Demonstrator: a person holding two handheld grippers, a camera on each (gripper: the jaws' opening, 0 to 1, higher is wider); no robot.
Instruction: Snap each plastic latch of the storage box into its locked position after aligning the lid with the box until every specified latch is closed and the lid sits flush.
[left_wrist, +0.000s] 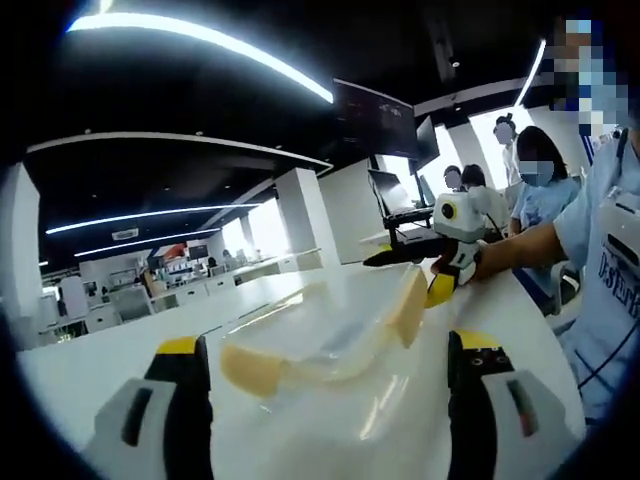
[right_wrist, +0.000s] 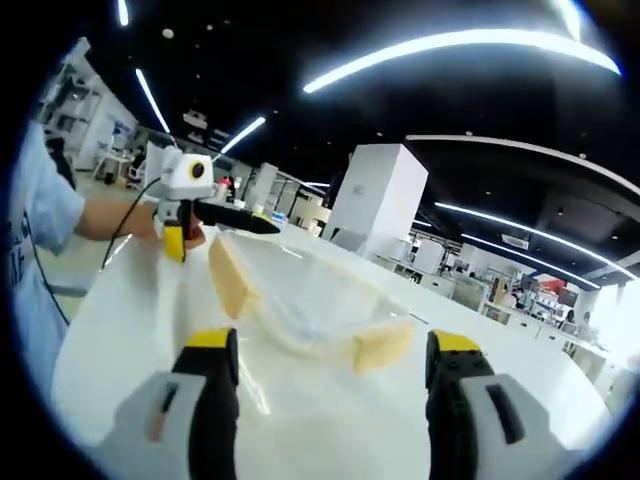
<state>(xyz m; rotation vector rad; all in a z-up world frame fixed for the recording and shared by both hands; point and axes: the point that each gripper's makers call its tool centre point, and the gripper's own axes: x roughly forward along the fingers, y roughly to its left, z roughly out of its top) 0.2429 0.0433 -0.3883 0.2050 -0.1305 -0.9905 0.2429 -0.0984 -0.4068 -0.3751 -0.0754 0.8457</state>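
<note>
The clear plastic storage box (left_wrist: 330, 340) lies on a white table (left_wrist: 120, 350), straight ahead between my left gripper's jaws. It has pale yellow latches at its near end (left_wrist: 252, 370) and far right end (left_wrist: 410, 305). My left gripper (left_wrist: 325, 345) is open and holds nothing. A hand holds the right gripper (left_wrist: 385, 258) beyond the box's far end. In the right gripper view the box (right_wrist: 300, 290) lies ahead with latches at the left (right_wrist: 230, 275) and near right (right_wrist: 382, 345). My right gripper (right_wrist: 335, 338) is open, and the left gripper (right_wrist: 250, 222) is past the box. Whether the lid sits flush I cannot tell.
A person's sleeve and torso (left_wrist: 610, 250) stand at the table's right edge, with other people (left_wrist: 540, 170) behind. Dark monitors (left_wrist: 385, 120) hang beyond the table. A white pillar (right_wrist: 375, 205) and rows of desks (right_wrist: 470, 285) fill the room behind.
</note>
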